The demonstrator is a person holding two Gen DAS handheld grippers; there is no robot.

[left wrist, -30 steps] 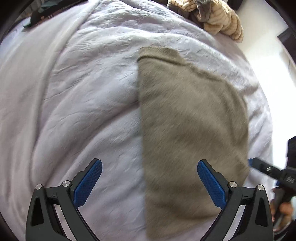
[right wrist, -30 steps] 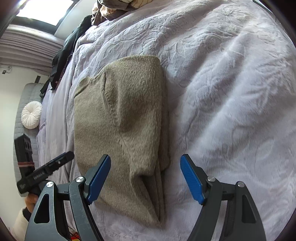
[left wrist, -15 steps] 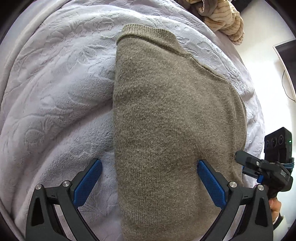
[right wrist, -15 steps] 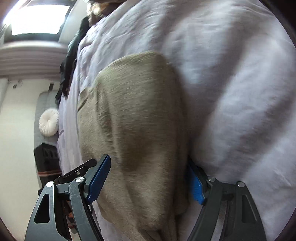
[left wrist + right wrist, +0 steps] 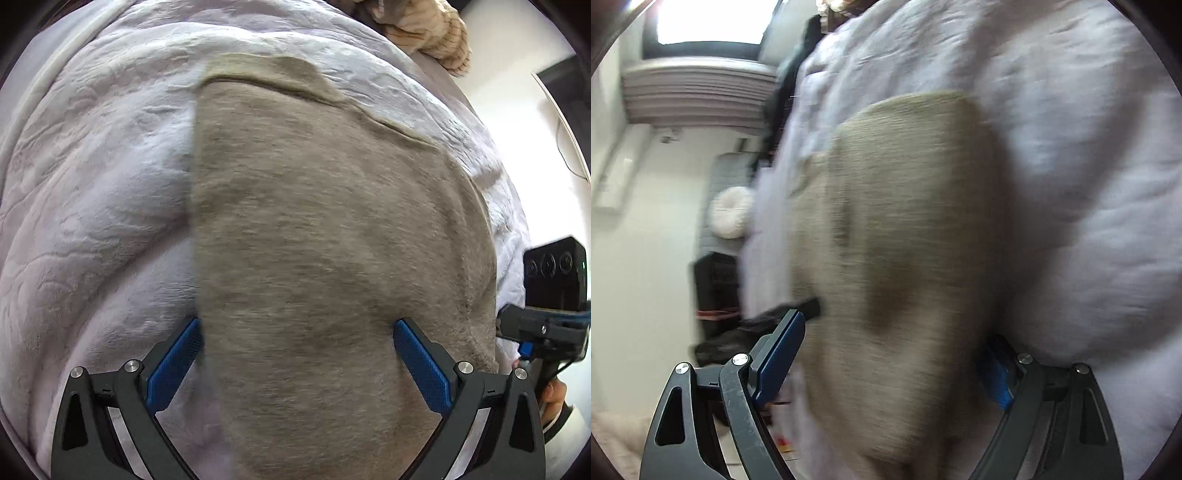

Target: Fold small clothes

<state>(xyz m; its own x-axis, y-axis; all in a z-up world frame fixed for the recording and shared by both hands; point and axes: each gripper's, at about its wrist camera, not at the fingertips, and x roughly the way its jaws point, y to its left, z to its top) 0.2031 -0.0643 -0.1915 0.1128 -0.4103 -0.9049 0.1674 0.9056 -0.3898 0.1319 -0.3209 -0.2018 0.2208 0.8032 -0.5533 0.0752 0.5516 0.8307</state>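
Olive-brown knit sweater [image 5: 332, 258] lying folded lengthwise on the pale embossed bedspread [image 5: 92, 203], filling centre and lower centre of both wrist views, neckband toward top of left view. Left tool [image 5: 297, 354] spread wide, blue pads straddling the near end of the sweater, one pad at its left edge, the other resting over the knit; nothing pinched. Right tool [image 5: 897, 354] also wide and opening further, sweater between the blue pads but not clamped; right pad half hidden beside the sweater's edge, view blurred. Right tool's body also visible at right edge of left view [image 5: 543, 328]. Striped beige garment [image 5: 424, 33] bunched at top right, well apart. Likely risks: pads closing on only the top layer, so lower layers trail and the fold opens; catching bedspread along with knit at the left edge and dragging it up; uneven lift between the two tools skewing the next fold.
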